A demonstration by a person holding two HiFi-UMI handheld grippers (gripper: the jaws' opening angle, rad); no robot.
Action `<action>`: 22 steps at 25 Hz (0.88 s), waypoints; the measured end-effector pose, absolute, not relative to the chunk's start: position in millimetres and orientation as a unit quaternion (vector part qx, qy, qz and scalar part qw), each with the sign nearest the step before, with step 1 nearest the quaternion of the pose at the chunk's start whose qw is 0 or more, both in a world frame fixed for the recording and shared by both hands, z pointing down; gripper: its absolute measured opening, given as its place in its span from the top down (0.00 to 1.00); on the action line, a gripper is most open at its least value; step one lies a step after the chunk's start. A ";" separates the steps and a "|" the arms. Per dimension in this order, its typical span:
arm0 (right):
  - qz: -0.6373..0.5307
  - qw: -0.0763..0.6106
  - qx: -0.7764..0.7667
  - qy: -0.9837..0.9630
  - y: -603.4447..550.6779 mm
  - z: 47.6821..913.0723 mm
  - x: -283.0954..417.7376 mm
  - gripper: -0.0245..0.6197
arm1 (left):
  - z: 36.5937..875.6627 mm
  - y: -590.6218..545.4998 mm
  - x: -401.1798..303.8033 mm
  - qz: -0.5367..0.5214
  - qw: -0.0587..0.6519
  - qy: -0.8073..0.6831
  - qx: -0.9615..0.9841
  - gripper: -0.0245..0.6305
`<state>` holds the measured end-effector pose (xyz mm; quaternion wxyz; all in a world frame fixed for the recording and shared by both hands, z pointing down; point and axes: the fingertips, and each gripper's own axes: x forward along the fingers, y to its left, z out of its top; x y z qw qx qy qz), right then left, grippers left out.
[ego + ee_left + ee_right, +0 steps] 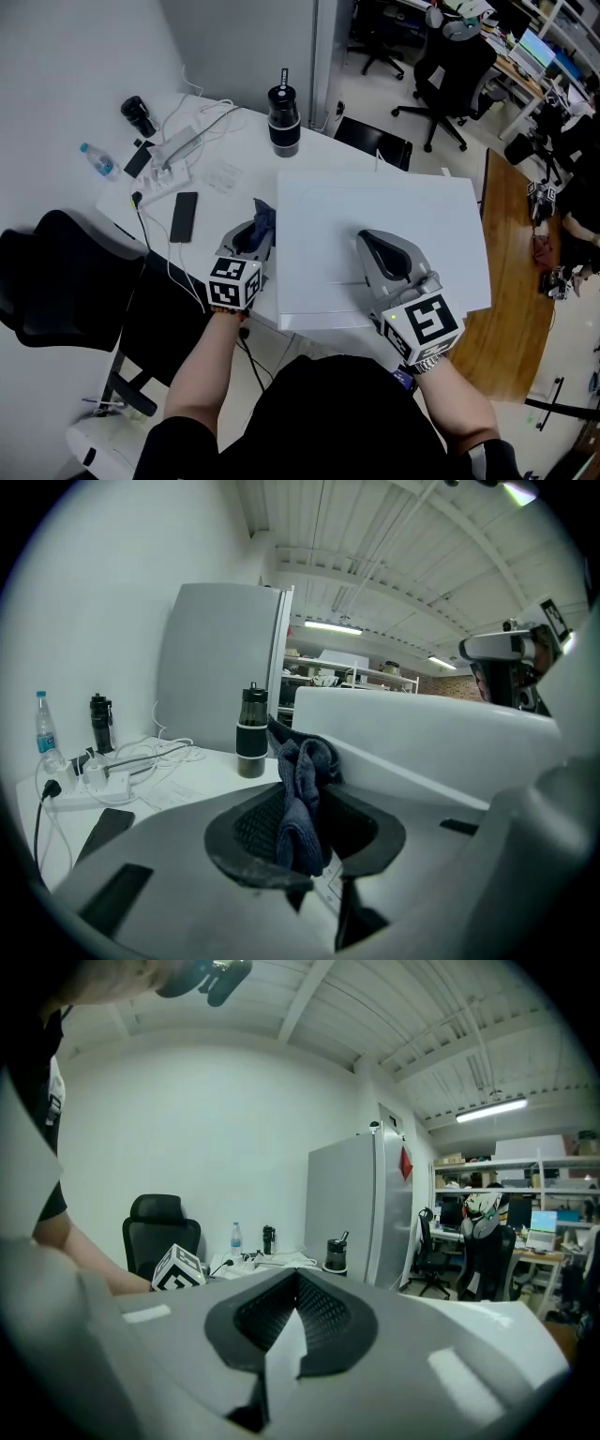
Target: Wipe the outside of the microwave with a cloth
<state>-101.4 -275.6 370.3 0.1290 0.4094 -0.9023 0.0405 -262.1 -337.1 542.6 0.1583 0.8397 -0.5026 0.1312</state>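
- Microwave point(394, 216): stands on the white tabletop point(253, 164), close in front of the person. Shows a plain white top, flat and smooth, with no stains to be made out.
- Cloth point(302, 799): dark blue, bunched into soft folds. Sticks up out of the left gripper point(255, 230), jaws clamped on the wad and held partly apart by it.
- Left gripper: hangs just beside the microwave's left side wall, tilted a little down, likely to bring the cloth against that wall for a stroke. Cannot tell whether cloth and wall touch.
- Right gripper point(367, 239): sits over the microwave's top, seemingly resting on it, jaws pressed together on nothing. Probably placed there to steady the box against the push of wiping.
- Tumbler point(283, 120) and phone point(184, 217): lie behind and to the left, apart from the cloth.
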 end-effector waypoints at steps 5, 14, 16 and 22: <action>0.041 0.130 0.415 -0.899 -279.8 371.3 -96.9 0.96 | 546.3 -351.4 -262.6 0.135 0.162 -0.503 0.838 0.80; 0.040 0.131 0.426 -0.894 -286.1 370.0 -90.6 0.96 | 548.7 -372.1 -267.5 0.136 0.173 -0.511 0.831 0.80; 0.040 0.130 0.427 -0.894 -286.3 369.4 -89.3 0.96 | 544.5 -374.8 -269.3 0.132 0.170 -0.514 0.830 0.80; 0.039 0.133 0.419 -0.897 -284.6 368.1 -94.8 0.96 | 518.0 -371.3 -276.6 0.113 0.154 -0.519 0.833 0.80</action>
